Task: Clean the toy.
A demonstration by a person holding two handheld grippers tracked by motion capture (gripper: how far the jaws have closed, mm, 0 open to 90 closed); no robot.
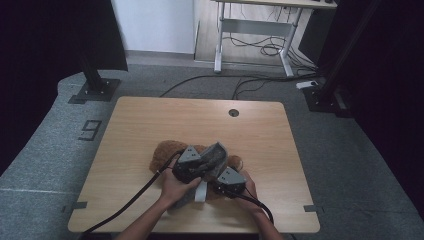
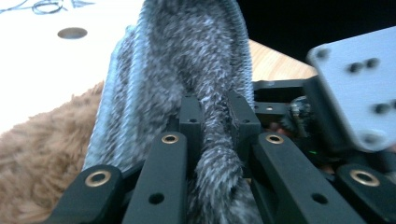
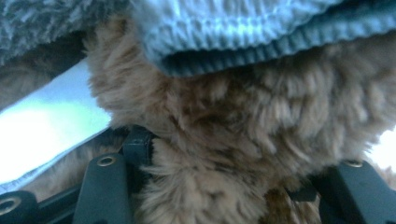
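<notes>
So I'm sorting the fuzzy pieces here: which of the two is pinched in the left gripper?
The grey furry fabric: the left gripper is shut on a fold of it. The brown plush sits between the right gripper's jaws instead.

Black jaws with brass-ringed screw holes; grey three-cornered plate (image 1: 190,155) with dark screws; black cable (image 1: 130,202); bare forearms.

From above, the hands and both tools cover most of the grey knitted garment (image 1: 216,156) and the middle of the brown plush toy (image 1: 165,152). In the right gripper view, fur buries the right tool (image 3: 219,186); its far jaw is cut off.
</notes>
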